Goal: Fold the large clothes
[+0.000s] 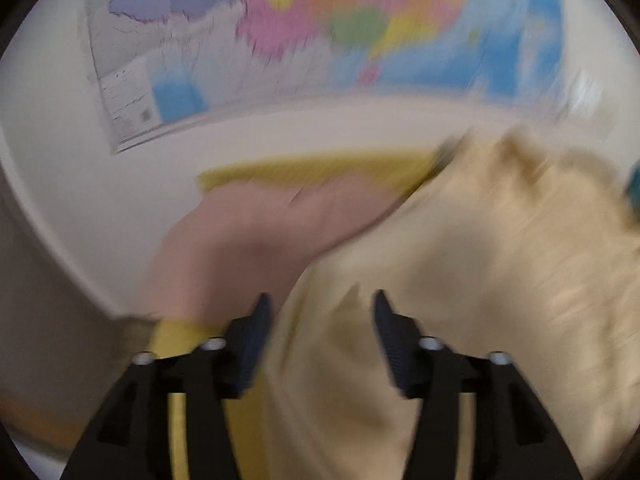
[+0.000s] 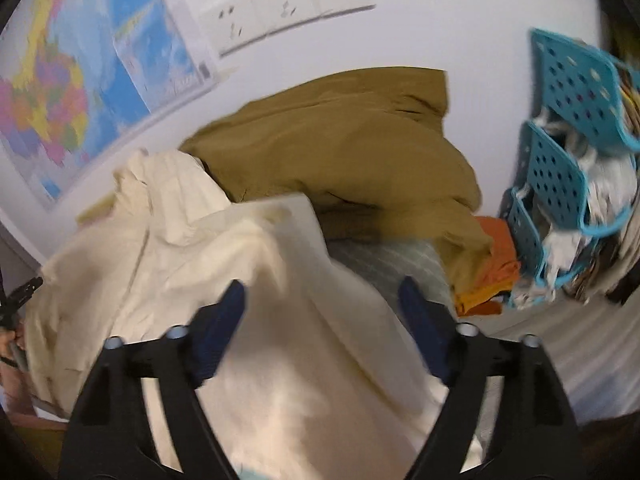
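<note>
A large cream garment [image 1: 460,260] lies crumpled in front of both grippers; it also shows in the right wrist view [image 2: 248,280]. My left gripper [image 1: 322,308] is open just above its near edge, with nothing between the fingers. My right gripper [image 2: 322,292] is open wide above the cream cloth. A pink garment [image 1: 248,236] lies to the left on a yellow cloth [image 1: 316,170]. The left wrist view is blurred by motion.
An olive-brown garment [image 2: 340,144] is heaped behind the cream one. An orange cloth [image 2: 492,272] and a teal perforated rack [image 2: 560,140] full of items stand at the right. A colourful map [image 1: 320,28] hangs on the white wall, with sockets [image 2: 280,4] beside it.
</note>
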{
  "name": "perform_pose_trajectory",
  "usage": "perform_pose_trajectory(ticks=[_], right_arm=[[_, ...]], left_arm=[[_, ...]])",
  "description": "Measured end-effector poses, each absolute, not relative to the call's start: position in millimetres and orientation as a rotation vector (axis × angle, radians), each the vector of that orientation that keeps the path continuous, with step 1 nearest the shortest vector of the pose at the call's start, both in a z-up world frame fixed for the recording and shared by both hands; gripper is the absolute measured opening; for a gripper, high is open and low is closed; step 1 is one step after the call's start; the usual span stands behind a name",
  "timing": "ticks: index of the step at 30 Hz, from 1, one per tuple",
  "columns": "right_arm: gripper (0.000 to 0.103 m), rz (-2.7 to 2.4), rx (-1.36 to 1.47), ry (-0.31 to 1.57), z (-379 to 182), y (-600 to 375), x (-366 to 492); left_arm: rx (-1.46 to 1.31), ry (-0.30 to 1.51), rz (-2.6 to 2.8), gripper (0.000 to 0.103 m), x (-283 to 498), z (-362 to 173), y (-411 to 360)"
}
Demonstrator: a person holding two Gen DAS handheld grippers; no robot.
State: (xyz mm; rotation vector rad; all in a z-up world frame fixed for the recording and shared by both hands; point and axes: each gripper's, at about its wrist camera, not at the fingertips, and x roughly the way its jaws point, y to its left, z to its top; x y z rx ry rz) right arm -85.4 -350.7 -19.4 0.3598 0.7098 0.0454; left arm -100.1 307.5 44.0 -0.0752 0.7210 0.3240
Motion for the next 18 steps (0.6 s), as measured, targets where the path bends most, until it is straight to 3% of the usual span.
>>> perform_pose_trajectory(ticks=[3, 5, 7, 8, 9, 11, 12, 18], right_arm=[[0.091, 0.039, 0.392, 0.724, -36, -368, -121], [0.092, 0.052, 0.400, 0.767, -52, -371, -137], [0.088, 0.028, 0.390, 0.808, -67, -369, -145], [0.071, 0.009, 0.371, 0.836, -75, -368, -145], [0.046, -0.010, 0.354, 0.841, -76, -366, -143], [0.019, 0.011, 0.355, 0.849, -72, -365, -140], [0.011, 0.028, 0.340, 0.833, -61, -363, -141], [0.006, 0.134, 0.163, 0.732, 51, -323, -155]], left_arm=[[-0.128, 0.589, 0.165, 0.068, -117, 75, 293], [-0.135, 0.562, 0.106, 0.077, -118, 82, 276], [-0.130, 0.578, 0.053, 0.077, -108, 79, 257], [-0.121, 0.592, 0.036, 0.077, -102, 77, 250], [-0.106, 0.613, 0.015, 0.077, -94, 72, 242], [-0.094, 0.649, -0.022, 0.077, -74, 60, 224], [-0.097, 0.667, -0.048, 0.077, -68, 53, 219], [-0.074, 0.720, -0.174, 0.078, -38, 27, 193]])
